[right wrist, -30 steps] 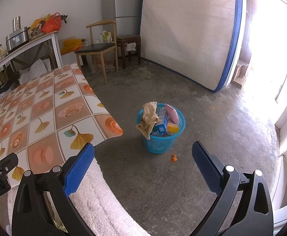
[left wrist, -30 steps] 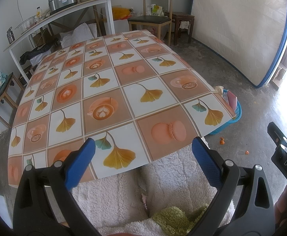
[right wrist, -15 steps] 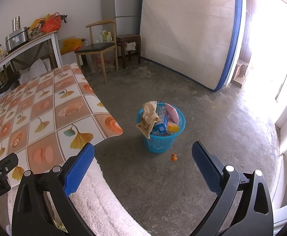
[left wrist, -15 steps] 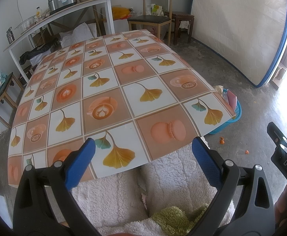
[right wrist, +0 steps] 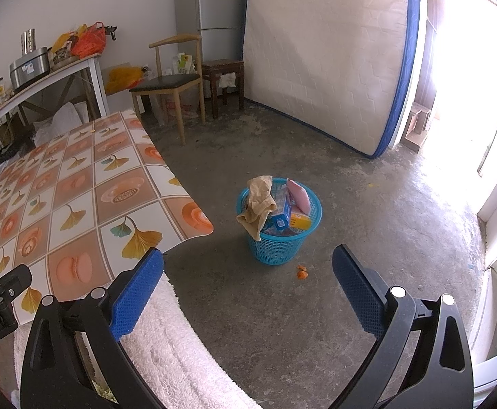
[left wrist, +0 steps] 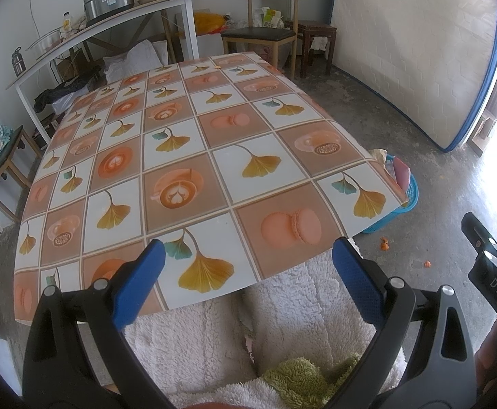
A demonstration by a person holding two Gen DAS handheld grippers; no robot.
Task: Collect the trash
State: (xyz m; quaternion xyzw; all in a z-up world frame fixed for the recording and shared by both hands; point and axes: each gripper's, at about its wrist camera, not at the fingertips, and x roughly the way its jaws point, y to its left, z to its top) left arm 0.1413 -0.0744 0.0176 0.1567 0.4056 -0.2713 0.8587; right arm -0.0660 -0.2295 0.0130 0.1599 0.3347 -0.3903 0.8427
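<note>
A bare room with a rough grey concrete floor [right wrist: 282, 323] and a large mattress [right wrist: 323, 58] leaning on the far wall, well ahead of the right tool. One desk [left wrist: 187, 170], covered in a leaf-and-coffee patterned cloth, fills the space straight ahead of the left tool [left wrist: 248, 279] and lies to the left of the right tool [right wrist: 248, 283]; nothing that looks like trash is plain to see on it, only a tiny orange speck near its far edge. One blue mesh basket [right wrist: 279, 248] stands on the floor just ahead of the right tool, beyond the desk's near corner, already piled above its rim with one tan crumpled bag [right wrist: 258, 204], one pink flat packet [right wrist: 298, 194] and a few boxes. Two small orange scraps lie loose on the floor: one scrap [right wrist: 302, 272] just beside the basket's base, between the right tool's fingers in its view, and a second scrap [left wrist: 427, 264] a little further out, seen only from the left tool. Both tools, two in all, are spread wide apart and hold nothing. Likely trouble: the scraps are tiny and flat, so broad pads could slide over them or scrape the concrete, and the heaped basket may shed the draped bag if nudged.
</note>
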